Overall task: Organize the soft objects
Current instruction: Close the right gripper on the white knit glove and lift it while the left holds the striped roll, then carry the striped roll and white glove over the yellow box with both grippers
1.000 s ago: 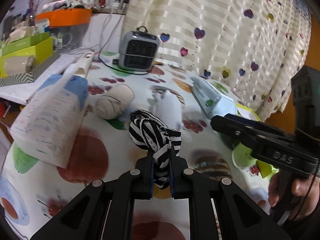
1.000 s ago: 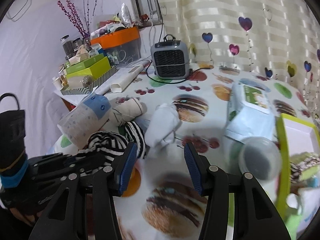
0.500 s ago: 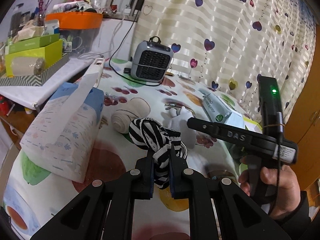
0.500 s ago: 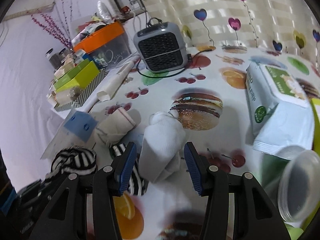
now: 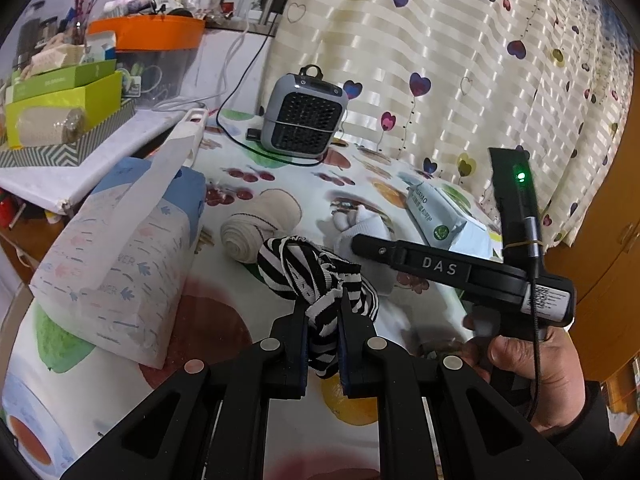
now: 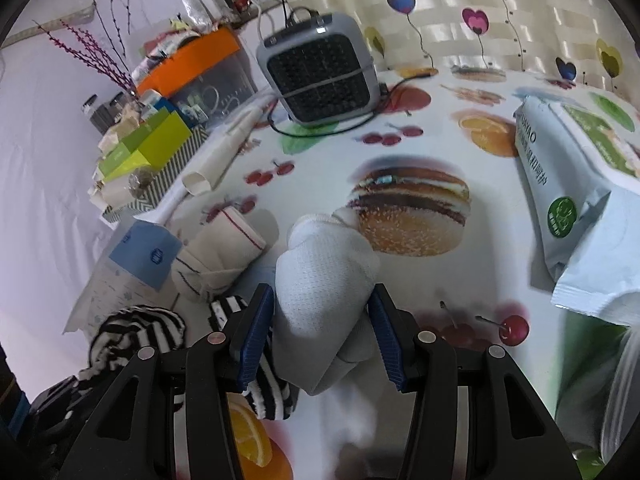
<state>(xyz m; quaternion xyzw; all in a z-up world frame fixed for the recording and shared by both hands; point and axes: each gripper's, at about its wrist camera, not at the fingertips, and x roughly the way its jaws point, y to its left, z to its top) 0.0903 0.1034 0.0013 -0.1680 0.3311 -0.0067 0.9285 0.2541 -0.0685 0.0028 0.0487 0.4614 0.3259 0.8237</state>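
White knit fabric, a rolled sock bundle (image 6: 324,280), lies on the worktop (image 6: 460,168) directly between the right gripper (image 6: 322,334) fingers (image 6: 256,332), its long axis running away from the camera along them. These fingers have just been closing; the blue pads sit against its flanks, barely denting it. The left gripper (image 5: 322,344) pinches a striped black-and-white bundle (image 5: 308,276), soft and ribbed, tightly just beside the white one. A beige rolled cloth (image 6: 224,256) lies near, cylinder-shaped, untouched.

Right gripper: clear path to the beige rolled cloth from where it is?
Probably not now: the right gripper already has the white cloth bundle between closing jaws. The beige rolled cloth lies uncovered just left.
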